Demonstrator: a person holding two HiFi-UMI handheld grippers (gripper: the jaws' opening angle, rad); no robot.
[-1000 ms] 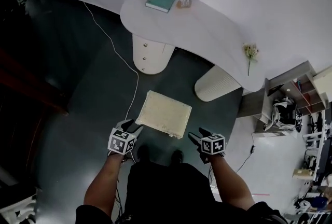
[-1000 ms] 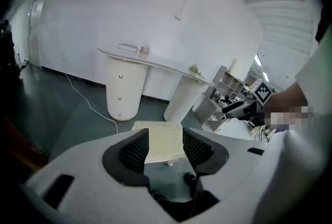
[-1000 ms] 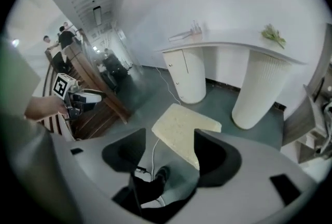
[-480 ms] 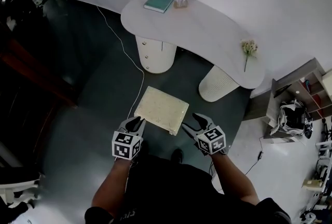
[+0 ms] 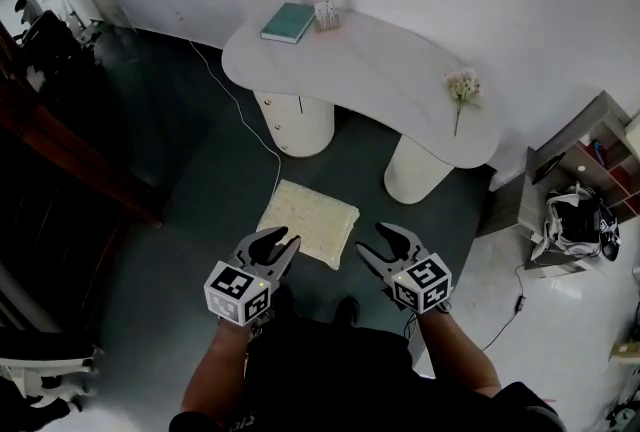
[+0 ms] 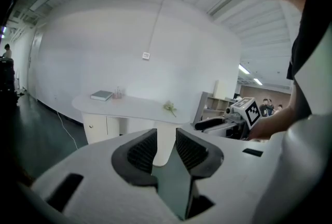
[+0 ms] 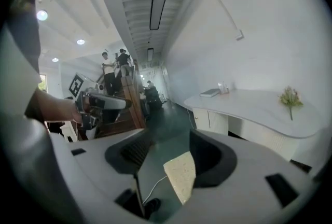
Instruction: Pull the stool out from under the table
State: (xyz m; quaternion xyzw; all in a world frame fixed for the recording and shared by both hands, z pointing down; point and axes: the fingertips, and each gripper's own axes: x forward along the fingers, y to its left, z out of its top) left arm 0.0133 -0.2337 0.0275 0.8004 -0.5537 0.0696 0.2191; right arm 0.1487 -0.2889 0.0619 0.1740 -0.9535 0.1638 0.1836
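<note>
Cream-cushioned stool (image 5: 308, 222) stands on the floor (image 5: 200, 170) clear of the desk's (image 5: 380, 50) front edge, and both tools have come off its near corners, empty: left gripper (image 5: 277, 248) narrowly parted, opening, right gripper (image 5: 376, 244) wide, closing; pull judged complete.

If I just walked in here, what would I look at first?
Probably the big curvy white table, with a teal book at its far left end and a little flower lying near its right end. Next, the cream square stool, which stands out brightly on the dark floor in front of the table, not tucked under it.
</note>
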